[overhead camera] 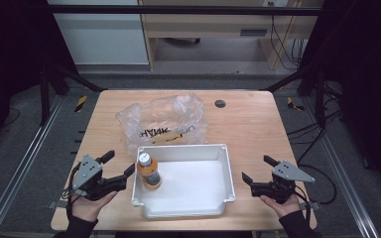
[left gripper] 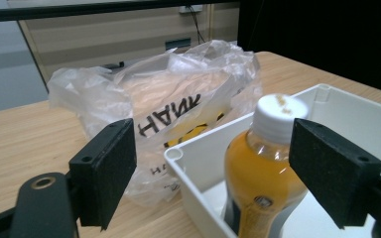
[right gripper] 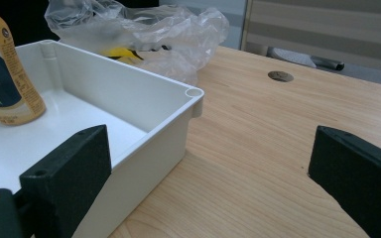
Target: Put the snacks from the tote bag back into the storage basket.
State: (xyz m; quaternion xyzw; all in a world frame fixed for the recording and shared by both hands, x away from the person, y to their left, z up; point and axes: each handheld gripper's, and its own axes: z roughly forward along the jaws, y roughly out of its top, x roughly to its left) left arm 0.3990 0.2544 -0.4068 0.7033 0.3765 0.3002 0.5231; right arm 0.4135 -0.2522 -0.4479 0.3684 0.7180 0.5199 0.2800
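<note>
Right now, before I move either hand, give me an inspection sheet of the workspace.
Surface: wooden table, round hole near the far edge.
Job's things: orange bottle upright in the white bin, left end.
Clutter: crumpled plastic bag behind the bin, something yellow inside.
Grippers: left gripper open beside the bottle, not pressing it; right gripper open, empty.
Cables: black leads trail right of the table.
Surroundings: wooden desk beyond.

A: The high view looks down and forward over the whole table (overhead camera: 258,124).
B: Both gripper views sit low and close, sharing the white tray (left gripper: 322,94) (right gripper: 129,84) and plastic bag (left gripper: 178,84) (right gripper: 144,29).
</note>
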